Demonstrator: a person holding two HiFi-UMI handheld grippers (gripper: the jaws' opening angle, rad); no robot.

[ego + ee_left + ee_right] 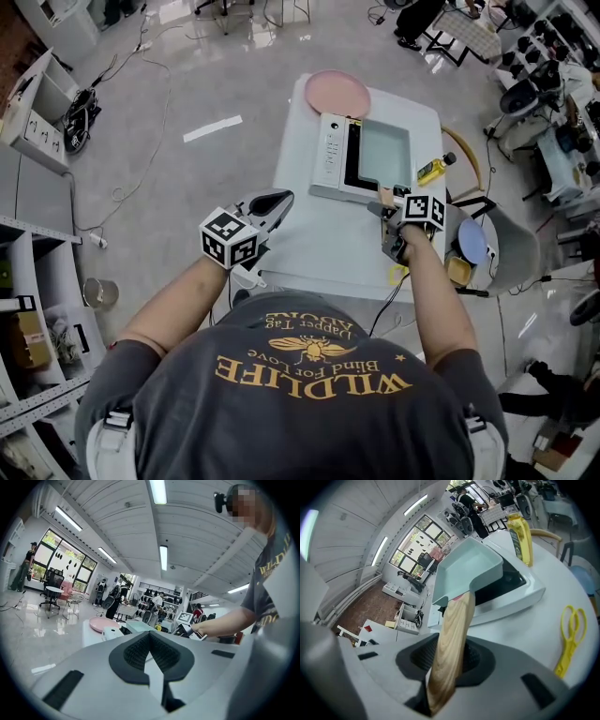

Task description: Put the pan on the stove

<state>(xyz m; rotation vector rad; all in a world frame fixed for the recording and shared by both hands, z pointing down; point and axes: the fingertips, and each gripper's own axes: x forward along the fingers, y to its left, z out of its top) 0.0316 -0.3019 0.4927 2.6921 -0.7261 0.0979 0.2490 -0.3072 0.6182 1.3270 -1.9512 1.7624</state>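
White tabletop [309, 239] — the teal pan [384, 155] is seated on the stove [330, 150]; its wooden handle [454, 630] is loosely flanked by the right claw [450, 656], while the left claw [151, 651] is closed, empty.

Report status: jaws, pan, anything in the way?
Left gripper jaws shut, empty. Right gripper jaws slack around wooden handle. Pan on stove. Oil bottle, scissors off to the right, clear.

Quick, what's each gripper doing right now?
Left gripper: shut, empty.
Right gripper: jaws slightly apart around the wooden handle of the pan; the grip looks loose.
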